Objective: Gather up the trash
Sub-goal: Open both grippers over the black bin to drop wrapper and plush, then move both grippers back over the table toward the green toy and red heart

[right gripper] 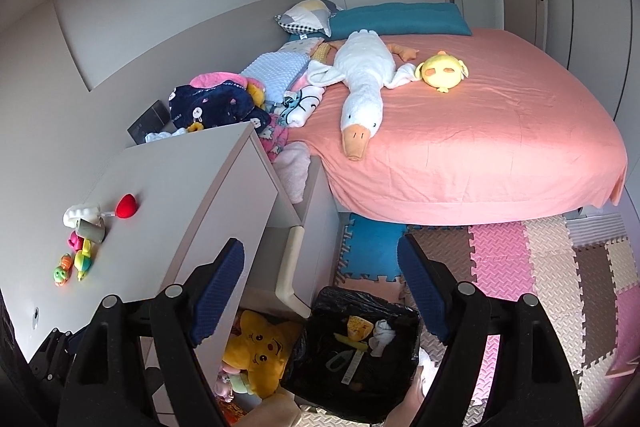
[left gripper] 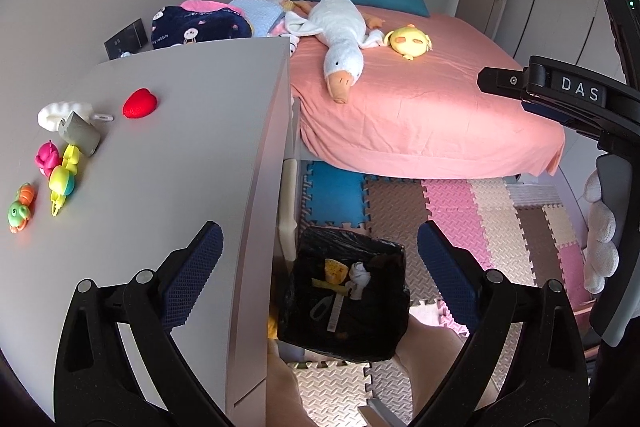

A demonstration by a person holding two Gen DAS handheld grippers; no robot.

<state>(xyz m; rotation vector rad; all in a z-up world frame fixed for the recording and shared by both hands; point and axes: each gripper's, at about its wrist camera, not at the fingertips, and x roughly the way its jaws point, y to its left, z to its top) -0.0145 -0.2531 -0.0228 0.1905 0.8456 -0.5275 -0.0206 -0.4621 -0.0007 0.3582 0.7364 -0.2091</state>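
Observation:
A bin lined with a black bag [left gripper: 344, 301] stands on the floor beside the grey cabinet; it also shows in the right wrist view [right gripper: 354, 351]. Inside lie yellow scraps [left gripper: 335, 270], a crumpled white tissue [left gripper: 359, 277] and a strip of paper. My left gripper [left gripper: 320, 267] is open and empty, held above the bin. My right gripper [right gripper: 322, 289] is open and empty, also above the bin. A small grey carton [left gripper: 80, 134] and a white crumpled object [left gripper: 56, 113] lie on the cabinet top [left gripper: 180, 147] at the left.
Small plastic toys [left gripper: 60, 179] and a red heart [left gripper: 139, 103] lie on the cabinet top. A bed with a pink sheet [left gripper: 432, 115] carries a plush goose [left gripper: 340, 39]. Foam puzzle mats [left gripper: 460, 219] cover the floor. A yellow plush [right gripper: 258, 351] sits beside the bin.

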